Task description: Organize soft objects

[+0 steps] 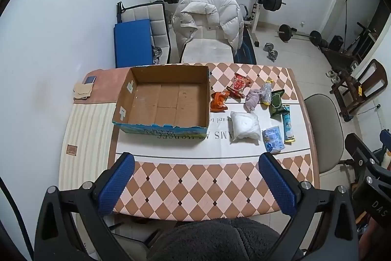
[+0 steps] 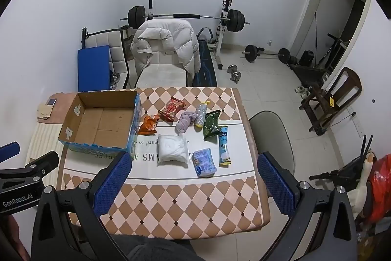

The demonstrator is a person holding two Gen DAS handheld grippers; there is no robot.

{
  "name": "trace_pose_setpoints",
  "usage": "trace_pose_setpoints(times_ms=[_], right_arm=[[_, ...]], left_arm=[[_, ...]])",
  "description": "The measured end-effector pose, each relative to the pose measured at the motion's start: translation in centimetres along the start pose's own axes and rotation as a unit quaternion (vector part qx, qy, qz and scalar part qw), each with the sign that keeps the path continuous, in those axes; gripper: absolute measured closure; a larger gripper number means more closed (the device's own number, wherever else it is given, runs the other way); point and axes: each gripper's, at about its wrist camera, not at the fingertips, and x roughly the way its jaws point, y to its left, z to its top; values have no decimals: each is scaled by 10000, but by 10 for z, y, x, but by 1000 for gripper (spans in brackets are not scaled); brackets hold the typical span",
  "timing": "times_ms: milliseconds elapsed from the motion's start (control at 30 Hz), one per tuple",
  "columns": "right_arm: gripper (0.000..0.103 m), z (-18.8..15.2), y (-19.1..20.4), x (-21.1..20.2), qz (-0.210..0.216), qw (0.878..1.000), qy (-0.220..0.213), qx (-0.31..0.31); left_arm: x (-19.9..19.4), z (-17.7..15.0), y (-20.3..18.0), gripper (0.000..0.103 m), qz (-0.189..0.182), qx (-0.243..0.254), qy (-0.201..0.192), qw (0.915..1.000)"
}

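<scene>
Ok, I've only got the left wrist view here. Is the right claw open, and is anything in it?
Observer: The right claw is open and empty.
Operator: What lies straight ahead of it?
Observer: The light blue packet, flat on the table, nearest of the items.
Operator: Anything off to its right?
Observer: A red bag at the far right edge, past the grey chair.

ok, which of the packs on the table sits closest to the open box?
The orange snack pack, lying right beside the cardboard box wall. The red pack and white bag lie farther right.
</scene>
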Motion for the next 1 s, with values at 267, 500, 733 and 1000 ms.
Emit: trace_pose_setpoints(times_ms=[267, 500, 733, 1000], right_arm=[[0, 3, -2, 3, -72, 10000, 11, -24], [0, 0, 4, -2, -85, 9999, -82, -53], [0, 1, 4, -5, -73, 9999, -102, -51], [0, 5, 6, -10, -66, 9999, -128, -62]], left_arm=[[2, 3, 2, 0, 53, -21, 5, 10000], [-12, 15, 1, 0, 8, 0, -105, 9999], [-16, 11, 3, 0, 17, 12, -187, 9998], [-16, 10, 5, 0, 3, -3, -200, 9998]])
